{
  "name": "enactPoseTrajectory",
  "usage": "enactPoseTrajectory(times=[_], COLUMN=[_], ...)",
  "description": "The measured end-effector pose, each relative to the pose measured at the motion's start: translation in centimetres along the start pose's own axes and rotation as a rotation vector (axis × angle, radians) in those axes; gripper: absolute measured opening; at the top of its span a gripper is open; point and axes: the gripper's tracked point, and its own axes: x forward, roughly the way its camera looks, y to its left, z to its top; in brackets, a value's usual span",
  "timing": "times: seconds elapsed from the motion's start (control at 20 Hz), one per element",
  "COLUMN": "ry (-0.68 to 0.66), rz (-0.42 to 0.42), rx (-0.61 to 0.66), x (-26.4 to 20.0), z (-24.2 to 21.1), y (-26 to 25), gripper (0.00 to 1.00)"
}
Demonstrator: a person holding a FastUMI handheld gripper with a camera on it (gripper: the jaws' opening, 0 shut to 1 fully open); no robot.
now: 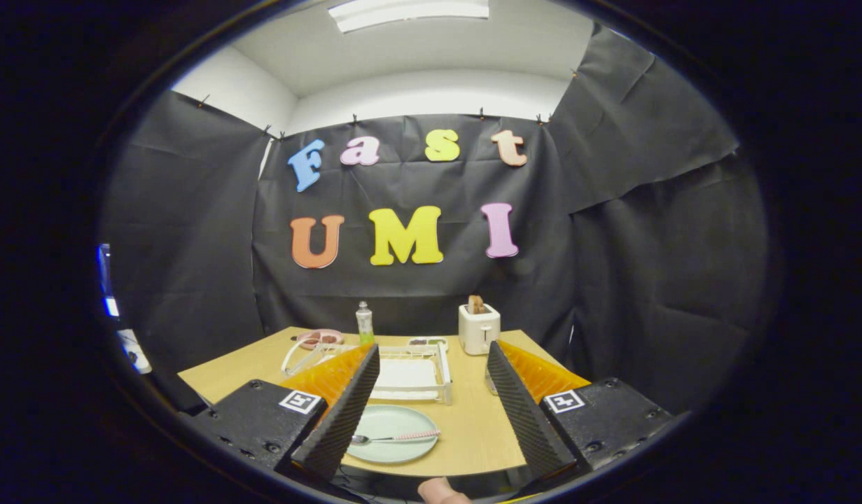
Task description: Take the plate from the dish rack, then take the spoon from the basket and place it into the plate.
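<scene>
A light wooden table carries a pale green plate near its front edge, with a white dish rack behind it. Farther back stand a toaster, a clear bottle and a pink dish

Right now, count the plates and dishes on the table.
3: a pale green plate with the spoon between the open fingers, a pink dish beyond the dish rack, and a small tray beside the toaster. Others may be hidden.
</scene>
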Motion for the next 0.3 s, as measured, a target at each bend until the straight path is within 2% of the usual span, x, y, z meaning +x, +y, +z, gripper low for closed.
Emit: enactPoseTrajectory(times=[0.3], ry=[0.008], rz=[0.043], rx=[0.002], x=[0.0], z=[-0.4], y=[1.4], gripper=[1.0])
